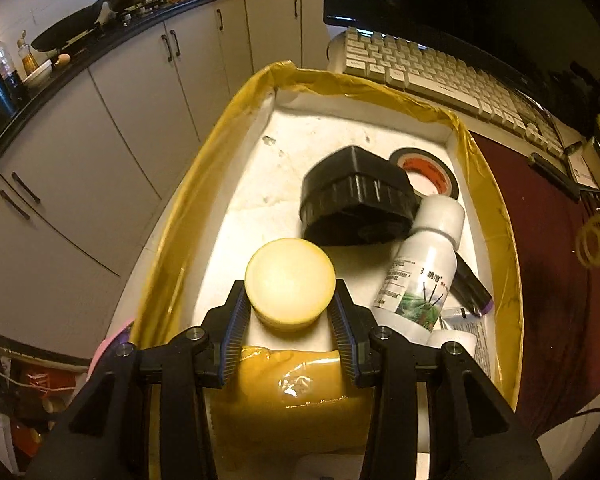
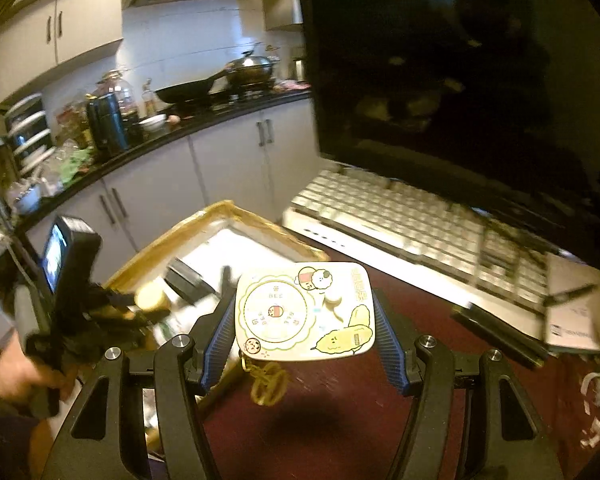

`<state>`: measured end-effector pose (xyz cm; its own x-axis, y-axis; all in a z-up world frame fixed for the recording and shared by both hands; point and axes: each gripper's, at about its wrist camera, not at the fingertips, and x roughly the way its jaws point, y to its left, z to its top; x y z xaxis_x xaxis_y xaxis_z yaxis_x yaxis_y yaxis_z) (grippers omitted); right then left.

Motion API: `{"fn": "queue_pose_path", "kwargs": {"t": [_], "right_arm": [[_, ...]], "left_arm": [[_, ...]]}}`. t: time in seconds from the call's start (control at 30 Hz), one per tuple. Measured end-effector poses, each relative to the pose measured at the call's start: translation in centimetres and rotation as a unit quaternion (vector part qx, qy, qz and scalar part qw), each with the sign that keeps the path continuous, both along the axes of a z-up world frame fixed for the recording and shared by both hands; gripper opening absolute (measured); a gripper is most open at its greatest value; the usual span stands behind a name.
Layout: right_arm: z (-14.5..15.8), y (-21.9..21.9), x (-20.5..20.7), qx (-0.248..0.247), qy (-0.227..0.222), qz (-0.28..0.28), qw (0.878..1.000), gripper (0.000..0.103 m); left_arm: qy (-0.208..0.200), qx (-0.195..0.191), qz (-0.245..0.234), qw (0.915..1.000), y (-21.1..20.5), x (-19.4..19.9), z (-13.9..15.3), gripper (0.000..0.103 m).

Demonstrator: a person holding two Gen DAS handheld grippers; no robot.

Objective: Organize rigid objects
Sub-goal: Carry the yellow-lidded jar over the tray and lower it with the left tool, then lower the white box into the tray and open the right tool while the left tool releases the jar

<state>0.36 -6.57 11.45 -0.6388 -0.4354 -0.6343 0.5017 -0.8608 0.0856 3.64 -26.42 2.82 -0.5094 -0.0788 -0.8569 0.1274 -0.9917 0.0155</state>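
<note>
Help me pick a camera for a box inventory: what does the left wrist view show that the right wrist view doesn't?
Left wrist only: the box floor with the white bottle, tape roll and black block.
Right wrist only: the right gripper shut on the sticker-covered case.
Both: the yellow-rimmed box, keyboard, and the left gripper shut on the yellow-capped container.

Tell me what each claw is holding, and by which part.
Left claw: yellow round jar, by opposite sides. Right claw: white sticker-covered device, by its left and right edges.

bottle (image 1: 422,264) in box (image 1: 496,216), keyboard (image 1: 432,68) behind
</note>
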Motion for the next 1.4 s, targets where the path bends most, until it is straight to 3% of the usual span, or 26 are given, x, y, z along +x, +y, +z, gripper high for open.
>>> {"fn": "queue_pose_path", "kwargs": {"t": [0.33,0.87,1.4], "right_arm": [[-1.7,-5.8,-5.9,-0.035,-0.074,0.057,0.995,0.059],[-7.0,-12.5,-10.3,0.031,-0.144,0.075,0.986,0.058],[-9.3,-14.9,-12.3,0.069,-0.165,0.075,0.981,0.059]], "left_arm": [[0.001,0.010,-0.001,1.0000,-0.3,0.0,-0.2,0.039],[0.003,0.014,0.001,0.9999,-0.6,-0.2,-0.3,0.039],[0.005,0.019,0.004,0.9998,-0.7,-0.5,-0.5,0.039]]}}
